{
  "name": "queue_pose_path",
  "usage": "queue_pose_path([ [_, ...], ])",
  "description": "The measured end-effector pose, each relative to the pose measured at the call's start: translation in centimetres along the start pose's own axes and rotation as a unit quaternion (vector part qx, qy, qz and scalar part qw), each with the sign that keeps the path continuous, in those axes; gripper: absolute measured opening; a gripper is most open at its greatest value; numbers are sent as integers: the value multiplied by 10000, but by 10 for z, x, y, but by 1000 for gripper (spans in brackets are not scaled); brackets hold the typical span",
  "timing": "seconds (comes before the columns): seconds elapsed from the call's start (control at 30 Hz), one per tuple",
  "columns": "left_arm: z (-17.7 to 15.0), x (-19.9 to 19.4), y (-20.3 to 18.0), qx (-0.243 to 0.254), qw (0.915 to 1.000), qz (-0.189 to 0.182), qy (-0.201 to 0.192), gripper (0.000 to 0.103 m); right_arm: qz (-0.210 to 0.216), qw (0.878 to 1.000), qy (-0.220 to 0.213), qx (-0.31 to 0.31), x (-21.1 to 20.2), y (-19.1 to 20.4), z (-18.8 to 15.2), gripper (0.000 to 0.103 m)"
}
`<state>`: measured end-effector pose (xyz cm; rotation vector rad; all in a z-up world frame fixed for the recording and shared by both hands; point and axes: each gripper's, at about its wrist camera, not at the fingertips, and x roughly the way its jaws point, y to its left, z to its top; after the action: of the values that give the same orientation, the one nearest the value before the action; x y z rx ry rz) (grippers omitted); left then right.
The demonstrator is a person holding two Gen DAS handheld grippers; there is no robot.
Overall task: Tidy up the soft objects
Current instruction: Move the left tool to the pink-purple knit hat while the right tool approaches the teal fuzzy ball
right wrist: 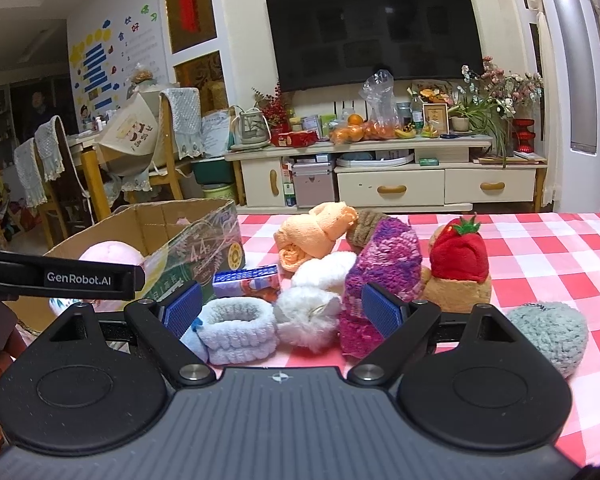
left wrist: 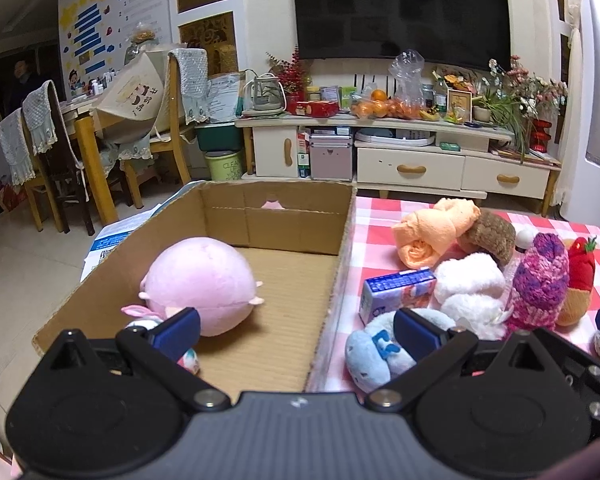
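Left wrist view shows the left gripper (left wrist: 296, 330) with its jaws spread wide and nothing between the blue pads (left wrist: 178, 330); it hangs over the near right wall of the cardboard box (left wrist: 332, 280), one finger inside the box and the other over the table. Just beyond the inner finger lies a round pink plush (left wrist: 200, 284) on the box floor, with a small pale toy (left wrist: 140, 322) partly hidden behind that finger. The outer finger sits in front of a light blue plush (left wrist: 366, 354) on the red-checked tablecloth (left wrist: 380, 216). In the right wrist view, the right gripper (right wrist: 282, 312) is likewise wide open and empty, low over the cloth. Between its fingers lie a pale blue fluffy band (right wrist: 238, 330) and a white fluffy earmuff (right wrist: 308, 320), with a purple knitted hat (right wrist: 384, 264) just behind the right finger. Farther back are a blue tissue pack (right wrist: 246, 282), an orange rolled cloth (right wrist: 312, 236) and a strawberry-hatted plush (right wrist: 458, 264); a grey knitted heart (right wrist: 548, 332) lies to the right.
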<state>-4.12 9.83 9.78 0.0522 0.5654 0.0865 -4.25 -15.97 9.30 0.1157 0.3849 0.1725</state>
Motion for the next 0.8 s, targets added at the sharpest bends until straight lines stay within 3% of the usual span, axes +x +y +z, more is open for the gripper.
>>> queue_pose_path([
  [0.8,-3,-4,-53,437,9989,-191,-13,102,-361,9989,-166,240,-12,-6,-9,103],
])
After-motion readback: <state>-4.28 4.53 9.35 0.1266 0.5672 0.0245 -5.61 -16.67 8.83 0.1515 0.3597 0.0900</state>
